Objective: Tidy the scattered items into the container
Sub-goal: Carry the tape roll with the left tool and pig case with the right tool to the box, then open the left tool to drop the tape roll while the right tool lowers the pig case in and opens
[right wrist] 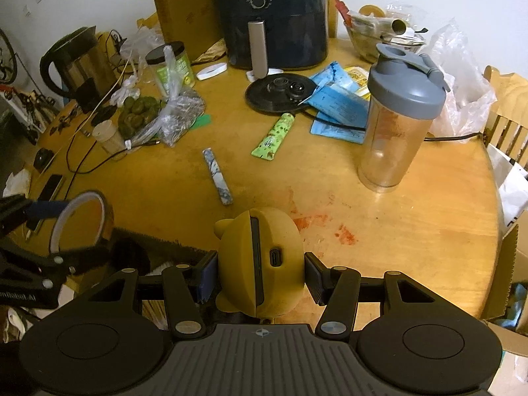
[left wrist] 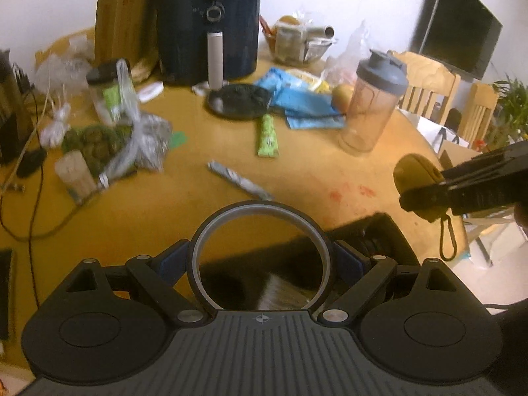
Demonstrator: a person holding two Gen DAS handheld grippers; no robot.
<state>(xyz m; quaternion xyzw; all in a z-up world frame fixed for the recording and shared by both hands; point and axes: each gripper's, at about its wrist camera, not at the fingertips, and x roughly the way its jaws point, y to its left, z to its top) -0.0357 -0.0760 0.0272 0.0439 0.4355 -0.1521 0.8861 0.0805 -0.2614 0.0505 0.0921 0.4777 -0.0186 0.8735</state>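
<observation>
My left gripper (left wrist: 262, 259) is shut on a roll of clear tape (left wrist: 260, 214), held upright above a dark container (left wrist: 373, 234) at the table's near edge. The same tape roll (right wrist: 81, 221) shows at the left of the right wrist view. My right gripper (right wrist: 260, 275) is shut on a yellow bear-shaped earbud case (right wrist: 264, 257), just past the container's fuzzy dark rim (right wrist: 158, 242). In the left wrist view the case (left wrist: 415, 181) hangs at the right with its loop strap dangling. A grey-blue wrapped stick (right wrist: 217, 176) and a green snack wrapper (right wrist: 274, 135) lie on the wooden table (right wrist: 363, 231).
A clear shaker bottle with a grey lid (right wrist: 396, 118) stands right of centre. Behind are a black air fryer (right wrist: 274, 16), a kettle base (right wrist: 280, 94), blue packets (right wrist: 340, 105), a jar (right wrist: 171, 62), bagged green fruit (right wrist: 138, 114), a kettle (right wrist: 76, 66) and cables. Chairs (right wrist: 508, 122) stand right.
</observation>
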